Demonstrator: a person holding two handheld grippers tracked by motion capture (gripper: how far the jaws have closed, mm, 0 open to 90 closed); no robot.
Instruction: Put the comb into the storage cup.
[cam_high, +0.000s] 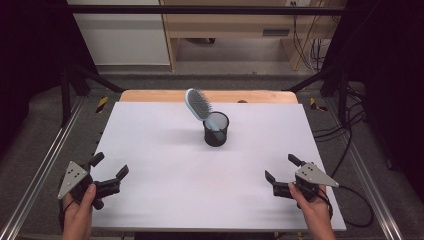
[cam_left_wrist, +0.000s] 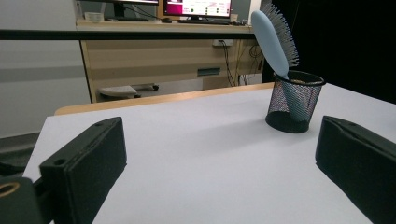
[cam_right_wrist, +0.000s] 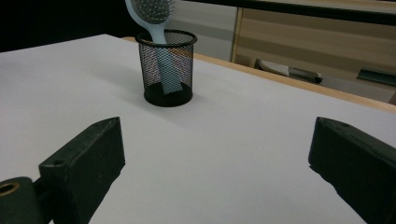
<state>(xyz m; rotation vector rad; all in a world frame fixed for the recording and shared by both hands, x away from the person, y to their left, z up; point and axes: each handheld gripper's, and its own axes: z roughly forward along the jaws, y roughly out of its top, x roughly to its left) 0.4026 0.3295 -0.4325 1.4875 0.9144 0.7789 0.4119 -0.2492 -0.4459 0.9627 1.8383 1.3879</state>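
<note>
Right, from where I stand:
Table (cam_high: 165, 200): a white sheet covers nearly the whole top, with a strip of bare wood showing along the far edge.
Left gripper (cam_high: 110, 171): low over the near left corner of the table, held in the person's left hand (cam_high: 80, 212); its jaws stand wide apart with nothing between them, pointing towards the middle of the table.
Right gripper (cam_high: 282, 167): low over the near right corner, held in the right hand (cam_high: 312, 207); its jaws are likewise spread wide and grasp nothing.
Mesh pen cup (cam_high: 216, 129): black wire mesh, upright on the white sheet a little beyond the table's middle, well apart from both grippers and roughly between their lines of aim.
Hairbrush (cam_high: 198, 103): pale blue, standing handle-down inside the mesh pen cup, with its bristled head sticking out above the rim and leaning up and to the left in the high view; through the mesh, the gripper views show the handle reaching down to the cup's bottom.
</note>
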